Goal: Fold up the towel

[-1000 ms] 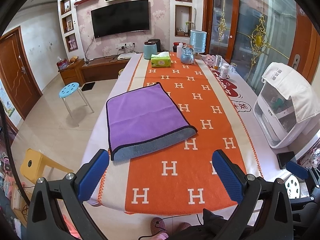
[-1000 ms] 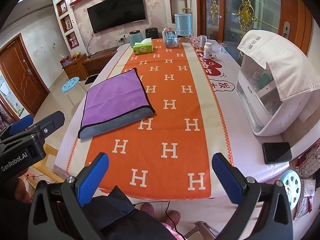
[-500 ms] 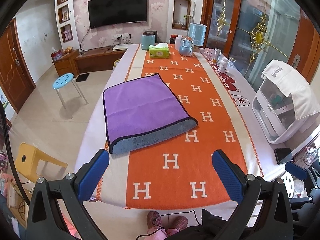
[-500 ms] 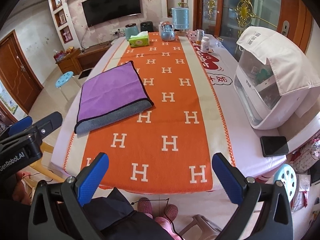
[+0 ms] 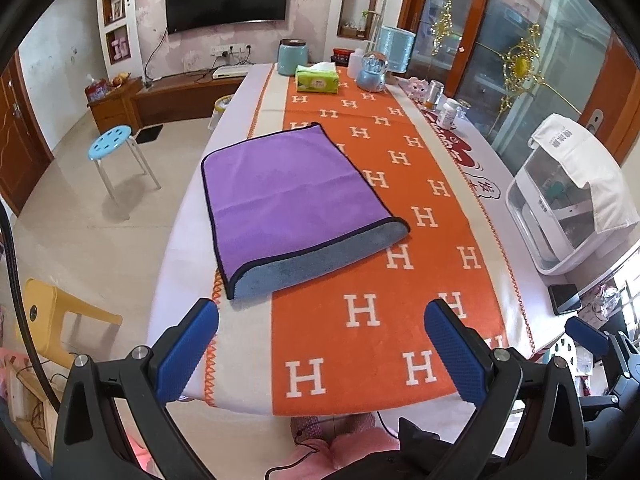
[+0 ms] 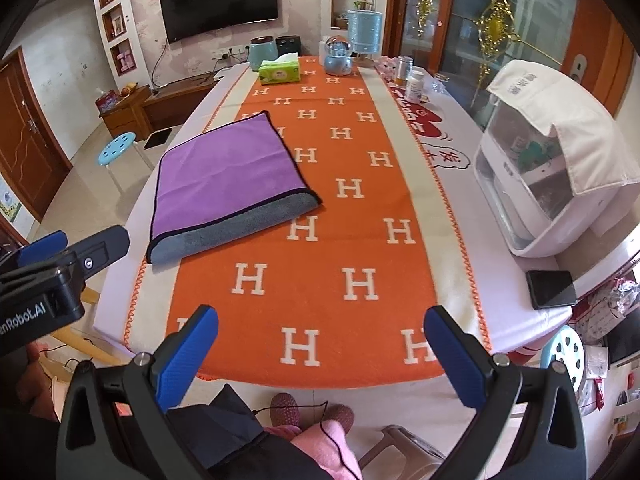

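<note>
While the folded purple microfibre towel with its grey underside (image 5: pixel 294 204) is lying flat on the orange H-patterned table runner (image 5: pixel 384 320), ahead of and slightly left of the left gripper (image 5: pixel 320 344), both claws are hovering wide apart and holding nothing. From the right gripper (image 6: pixel 320 344), the towel (image 6: pixel 228 184) is sitting further ahead-left.

Bare runner (image 5: pixel 400 312) before towel (image 5: pixel 288 196); nothing between.
</note>
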A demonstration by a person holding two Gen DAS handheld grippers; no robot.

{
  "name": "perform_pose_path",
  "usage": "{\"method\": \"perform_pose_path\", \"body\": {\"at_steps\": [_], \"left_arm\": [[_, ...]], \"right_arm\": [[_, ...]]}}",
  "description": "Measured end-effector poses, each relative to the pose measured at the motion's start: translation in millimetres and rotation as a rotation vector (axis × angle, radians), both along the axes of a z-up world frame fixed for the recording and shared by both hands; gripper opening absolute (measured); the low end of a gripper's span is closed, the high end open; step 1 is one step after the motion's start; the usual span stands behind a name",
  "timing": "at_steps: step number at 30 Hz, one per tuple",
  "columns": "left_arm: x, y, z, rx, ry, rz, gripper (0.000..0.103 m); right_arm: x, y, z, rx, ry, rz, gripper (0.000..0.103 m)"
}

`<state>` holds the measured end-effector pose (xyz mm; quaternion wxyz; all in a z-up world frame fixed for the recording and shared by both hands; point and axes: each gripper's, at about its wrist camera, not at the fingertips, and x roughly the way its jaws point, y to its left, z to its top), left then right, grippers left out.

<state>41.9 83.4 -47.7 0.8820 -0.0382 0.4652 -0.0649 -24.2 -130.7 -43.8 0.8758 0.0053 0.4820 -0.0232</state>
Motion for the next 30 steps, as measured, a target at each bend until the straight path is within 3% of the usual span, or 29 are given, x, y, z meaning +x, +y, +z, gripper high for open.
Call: {"method": "perform_pose_path", "body": {"at_steps": [14, 30], "left_arm": [[20, 43, -21, 0.03, 0.067, 0.163, 0.102], [72, 59, -55, 0.019, 0.139, 0.267, 0.102]], "right_arm": [[30, 26, -3, 0.017, -0.025, 0.097, 0.102], [112, 30, -21, -0.024, -0.062, 0.328, 0.094]]}}
